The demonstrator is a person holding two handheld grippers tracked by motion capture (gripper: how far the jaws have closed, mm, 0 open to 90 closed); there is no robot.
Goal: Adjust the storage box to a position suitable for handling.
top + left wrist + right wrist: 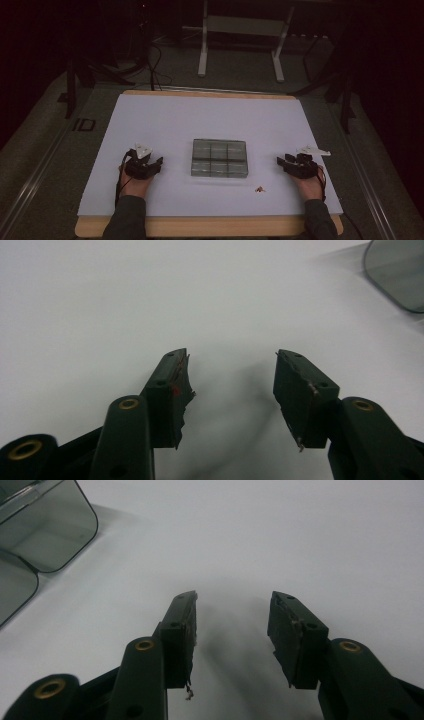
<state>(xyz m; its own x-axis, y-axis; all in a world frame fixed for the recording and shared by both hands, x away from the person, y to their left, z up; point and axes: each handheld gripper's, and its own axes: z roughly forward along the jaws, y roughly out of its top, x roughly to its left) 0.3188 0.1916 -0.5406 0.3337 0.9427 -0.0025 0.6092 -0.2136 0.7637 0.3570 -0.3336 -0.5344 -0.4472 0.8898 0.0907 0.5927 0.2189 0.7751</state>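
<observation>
A clear plastic box [219, 158] with several compartments lies in the middle of the white sheet [165, 120]. My left gripper [151, 165] rests on the sheet to the box's left, open, with nothing between its jaws. In the left gripper view the gripper [231, 356] faces bare sheet, and a corner of the box [397, 272] shows at the top right. My right gripper [283, 161] rests to the box's right, open and empty. Its own view shows the gripper [233, 596] over bare sheet and the box's corner [42, 527] at the top left.
A small reddish-brown scrap [259, 189] lies on the sheet just off the box's near right corner. The sheet covers a wooden table [210, 226]. A white metal stand [240, 35] and cables sit on the floor beyond the table's far edge.
</observation>
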